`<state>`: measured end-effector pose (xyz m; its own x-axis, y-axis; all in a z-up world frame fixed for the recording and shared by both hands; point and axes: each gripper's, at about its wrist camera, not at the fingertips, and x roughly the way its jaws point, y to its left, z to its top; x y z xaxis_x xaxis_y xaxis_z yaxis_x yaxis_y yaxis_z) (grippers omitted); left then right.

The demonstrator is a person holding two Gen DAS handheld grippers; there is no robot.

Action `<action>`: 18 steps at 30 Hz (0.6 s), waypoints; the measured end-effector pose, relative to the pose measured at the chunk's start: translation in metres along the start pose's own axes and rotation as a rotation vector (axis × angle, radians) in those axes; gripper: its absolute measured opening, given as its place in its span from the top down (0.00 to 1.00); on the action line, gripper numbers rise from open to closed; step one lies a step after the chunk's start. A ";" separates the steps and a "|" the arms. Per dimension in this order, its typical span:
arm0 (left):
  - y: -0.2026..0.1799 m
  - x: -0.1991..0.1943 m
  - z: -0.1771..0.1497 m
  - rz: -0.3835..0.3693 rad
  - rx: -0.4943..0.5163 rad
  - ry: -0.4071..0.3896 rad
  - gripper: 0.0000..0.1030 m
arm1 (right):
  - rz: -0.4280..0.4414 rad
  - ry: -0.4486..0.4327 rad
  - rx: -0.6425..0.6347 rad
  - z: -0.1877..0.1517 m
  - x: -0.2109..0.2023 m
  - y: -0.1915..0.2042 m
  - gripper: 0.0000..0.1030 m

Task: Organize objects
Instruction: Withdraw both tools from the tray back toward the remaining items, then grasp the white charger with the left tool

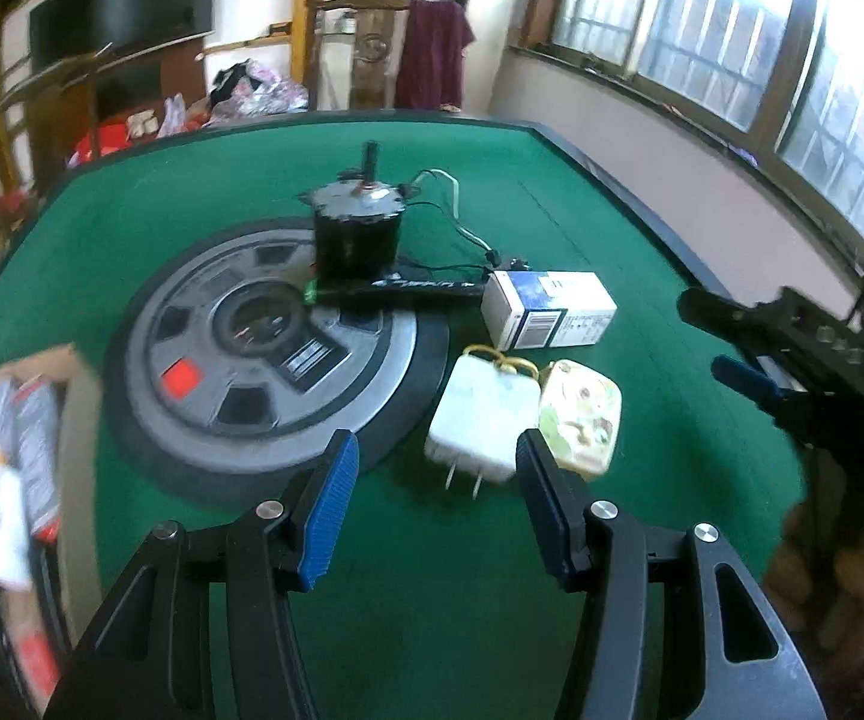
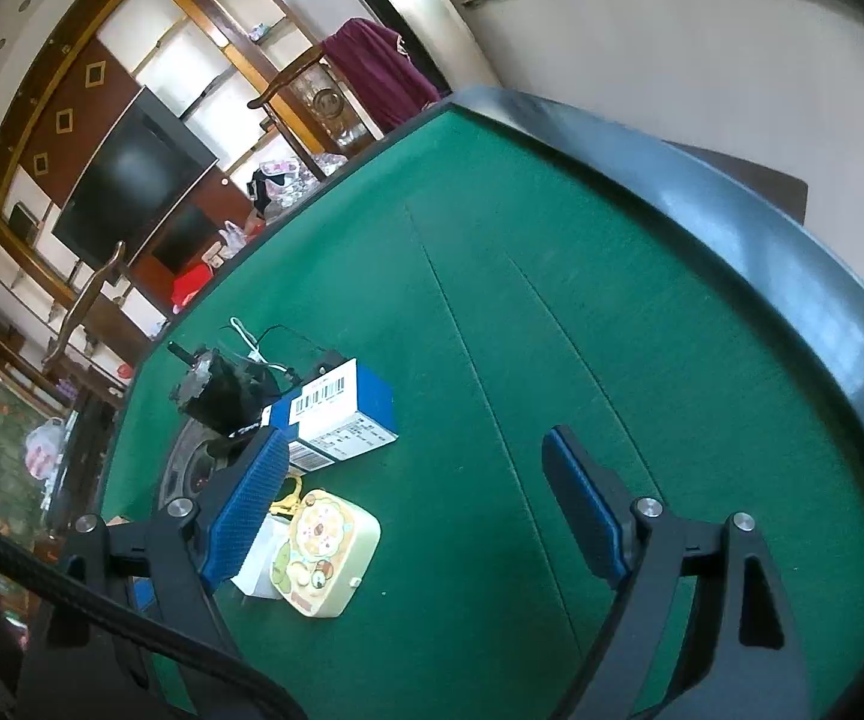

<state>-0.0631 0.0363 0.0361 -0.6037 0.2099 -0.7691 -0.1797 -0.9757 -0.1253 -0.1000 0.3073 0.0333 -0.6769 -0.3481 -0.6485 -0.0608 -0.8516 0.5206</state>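
Left gripper (image 1: 438,480): I hold it over the green table (image 1: 552,192), jaws parted and empty; the charger's prongs lie just ahead of the gap.
Right gripper (image 2: 414,498): I hold it wide apart, nothing between the pads; it points at bare felt, with the items off toward its left finger.
Charger (image 1: 480,420): white plug block with a yellow tie, flat on the felt, touching or just beside the tin.
Tin (image 1: 579,420): small cream case with a cartoon print, lying flat to the right of the charger.
Carton (image 1: 546,309): blue-and-white box on its side, behind the charger and tin.
Motor (image 1: 357,237): black cylinder with shaft and wires, upright at the far edge of the wheel mat (image 1: 240,360).
Strip (image 1: 396,291): dark flat bar in front of the motor, one end near the carton.
Box (image 1: 6,468): cardboard, at the left table edge, blurred, already holding several packets.
Progress: I judge the job partly done; some goods are boxed, yet five items remain loose on the table.
Next, probably: the charger, nearest my left jaws.
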 end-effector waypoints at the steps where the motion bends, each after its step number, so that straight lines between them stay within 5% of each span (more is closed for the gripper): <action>1: -0.003 0.006 0.002 0.009 0.021 -0.001 0.53 | 0.004 0.005 0.004 0.000 0.001 0.000 0.16; 18: -0.021 0.031 0.000 -0.041 0.099 0.021 0.50 | 0.027 0.032 0.003 -0.002 0.008 0.004 0.16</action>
<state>-0.0777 0.0634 0.0148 -0.5778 0.2471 -0.7779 -0.2803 -0.9552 -0.0951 -0.1040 0.3004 0.0285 -0.6547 -0.3829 -0.6518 -0.0454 -0.8407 0.5395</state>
